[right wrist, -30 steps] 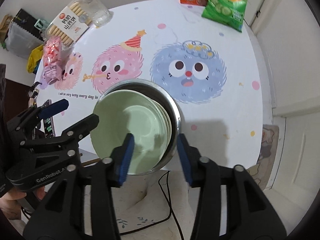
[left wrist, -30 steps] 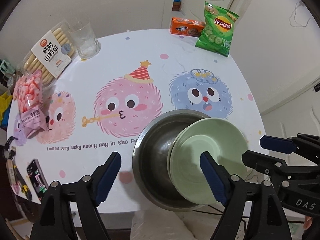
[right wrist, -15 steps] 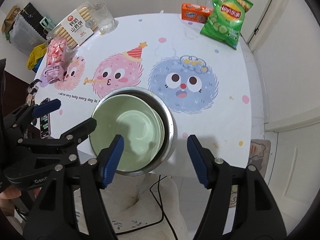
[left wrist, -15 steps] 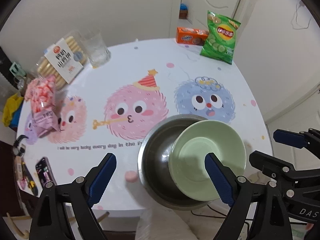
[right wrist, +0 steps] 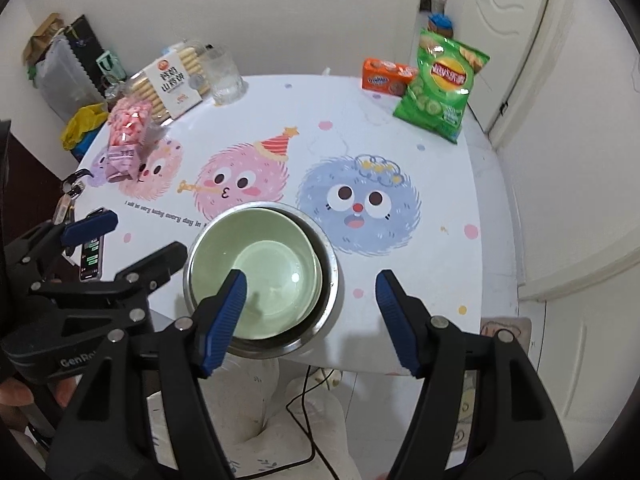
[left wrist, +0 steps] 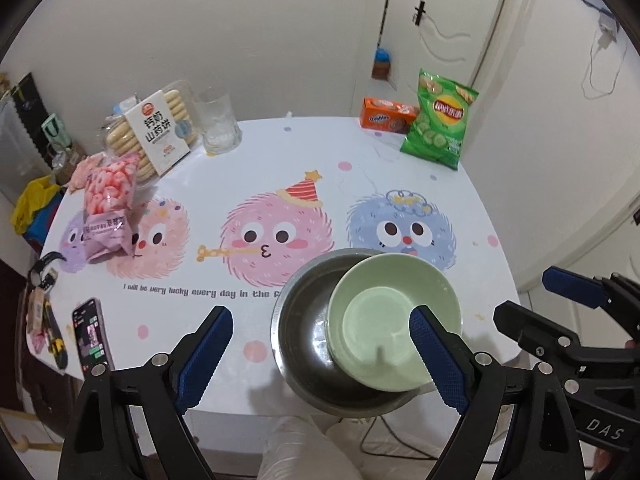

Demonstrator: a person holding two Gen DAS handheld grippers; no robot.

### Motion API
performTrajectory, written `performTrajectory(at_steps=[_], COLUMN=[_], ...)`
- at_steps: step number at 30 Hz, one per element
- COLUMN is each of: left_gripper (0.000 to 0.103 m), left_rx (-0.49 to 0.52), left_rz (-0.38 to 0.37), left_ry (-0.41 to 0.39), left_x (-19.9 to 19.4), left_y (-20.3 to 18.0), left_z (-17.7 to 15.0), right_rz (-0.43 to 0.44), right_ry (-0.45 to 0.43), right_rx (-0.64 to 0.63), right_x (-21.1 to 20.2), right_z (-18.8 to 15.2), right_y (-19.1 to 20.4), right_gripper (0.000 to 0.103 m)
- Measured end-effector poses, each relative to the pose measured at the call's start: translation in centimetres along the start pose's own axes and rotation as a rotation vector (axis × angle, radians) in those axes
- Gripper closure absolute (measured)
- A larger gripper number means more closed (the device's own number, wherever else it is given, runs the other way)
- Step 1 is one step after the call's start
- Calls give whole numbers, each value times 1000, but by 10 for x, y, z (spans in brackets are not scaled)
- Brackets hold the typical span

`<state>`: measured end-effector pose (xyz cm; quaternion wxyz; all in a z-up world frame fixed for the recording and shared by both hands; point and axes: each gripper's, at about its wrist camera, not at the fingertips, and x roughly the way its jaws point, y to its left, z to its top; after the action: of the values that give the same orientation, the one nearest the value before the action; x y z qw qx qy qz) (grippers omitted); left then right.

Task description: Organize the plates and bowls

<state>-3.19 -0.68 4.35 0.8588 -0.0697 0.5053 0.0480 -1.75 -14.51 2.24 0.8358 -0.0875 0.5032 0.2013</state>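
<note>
A pale green plate (left wrist: 394, 320) rests tilted inside a steel bowl (left wrist: 304, 328) at the near edge of the round table (left wrist: 320, 160). The plate (right wrist: 260, 276) and the bowl's rim (right wrist: 330, 264) also show in the right wrist view. My left gripper (left wrist: 320, 356) is open and empty, raised above the near table edge. My right gripper (right wrist: 312, 312) is open and empty, raised above the bowl. Each gripper shows at the side of the other's view: the right gripper (left wrist: 560, 300), the left gripper (right wrist: 132, 236).
A green chip bag (left wrist: 440, 124) and an orange box (left wrist: 386, 118) stand at the far right. A glass (left wrist: 218, 126), a biscuit pack (left wrist: 156, 132) and a pink snack bag (left wrist: 108, 208) sit at the far left. A phone (left wrist: 91, 332) lies at the near left edge.
My right gripper opened and let go of the green plate, which now lies in the steel bowl. Both grippers have pulled up and back from the table.
</note>
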Motion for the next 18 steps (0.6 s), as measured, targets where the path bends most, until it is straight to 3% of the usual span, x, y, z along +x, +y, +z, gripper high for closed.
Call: performTrajectory(at_steps=[9,13,18], left_gripper=[11,4,0], left_rx=[-50,-51,-23], left_rz=[-58,-62,-53], left_ry=[-56,-25,17], left_x=[-15,-11,-2], left_y=[3,1,0], left_z=[-7,-9,-14], right_rz=[28,30,-27], right_ry=[-49,-67,-47], right_rx=[38,47,49], right_x=[-12,-17,-15], right_z=[-12,-14,-17], right_y=[-4,-5,-7], right_gripper=[30,29,29])
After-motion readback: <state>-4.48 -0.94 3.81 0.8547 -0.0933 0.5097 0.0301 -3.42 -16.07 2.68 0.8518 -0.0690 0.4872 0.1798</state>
